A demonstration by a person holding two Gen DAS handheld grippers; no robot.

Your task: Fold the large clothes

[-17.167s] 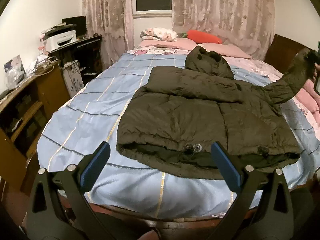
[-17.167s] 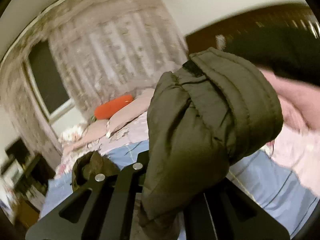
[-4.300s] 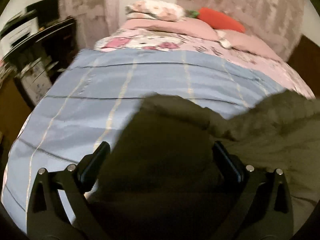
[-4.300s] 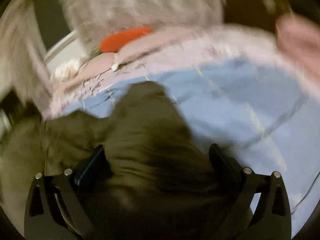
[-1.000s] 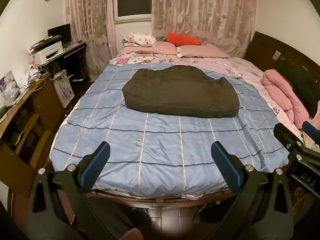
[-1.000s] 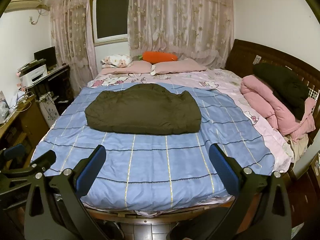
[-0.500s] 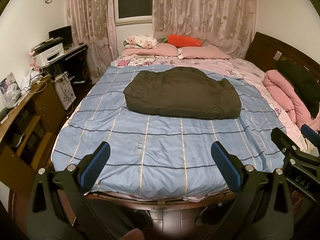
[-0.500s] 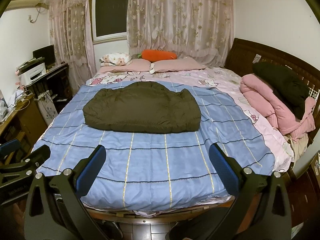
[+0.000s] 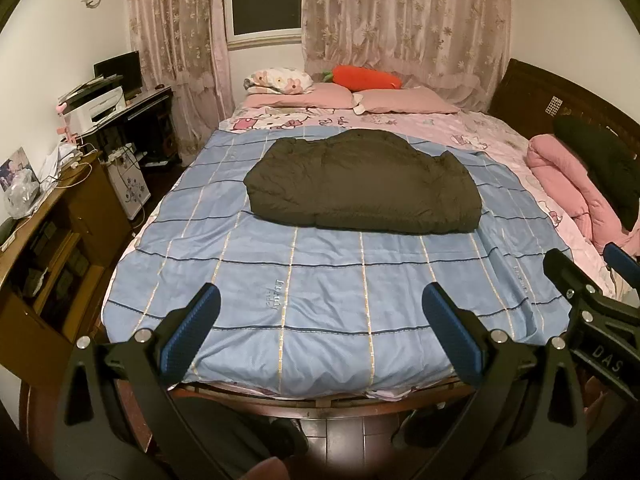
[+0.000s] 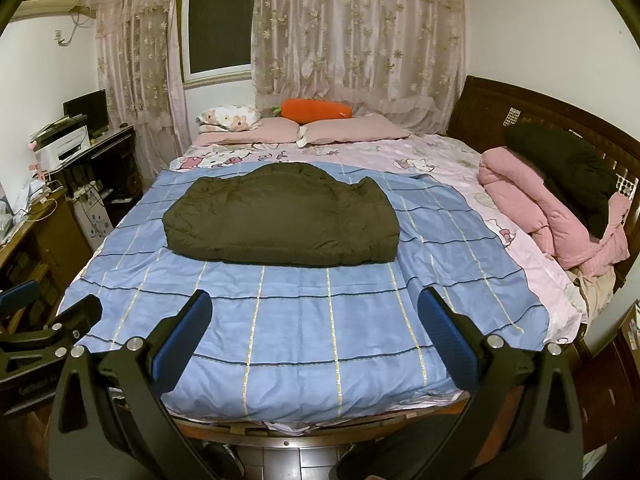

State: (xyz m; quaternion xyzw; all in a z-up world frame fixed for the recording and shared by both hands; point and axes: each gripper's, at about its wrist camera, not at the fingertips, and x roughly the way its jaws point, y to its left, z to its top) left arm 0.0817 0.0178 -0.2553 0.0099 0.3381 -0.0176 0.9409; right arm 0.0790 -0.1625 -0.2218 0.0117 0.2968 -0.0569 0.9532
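Note:
A dark olive padded jacket (image 9: 362,184) (image 10: 280,220) lies folded into a flat bundle in the middle of the blue checked bedspread (image 9: 320,300) (image 10: 304,320). Both grippers hang back at the foot of the bed, well short of the jacket. The left gripper (image 9: 318,330) is open with nothing between its blue pads. The right gripper (image 10: 316,330) is open and empty too. In the left wrist view the right gripper's frame (image 9: 592,300) shows at the right edge; in the right wrist view the left gripper's frame (image 10: 44,328) shows at the left edge.
Pink pillows (image 9: 404,101) and an orange carrot cushion (image 9: 366,77) lie at the head of the bed. A rolled pink quilt (image 10: 548,216) with a black garment (image 10: 568,168) on it sits at the right side. A wooden shelf (image 9: 52,232) and a desk (image 9: 120,116) stand on the left.
Over the earlier frames the spread jacket was folded into a bundle and let go. In the last second both grippers, open, have crept slightly closer to the bed.

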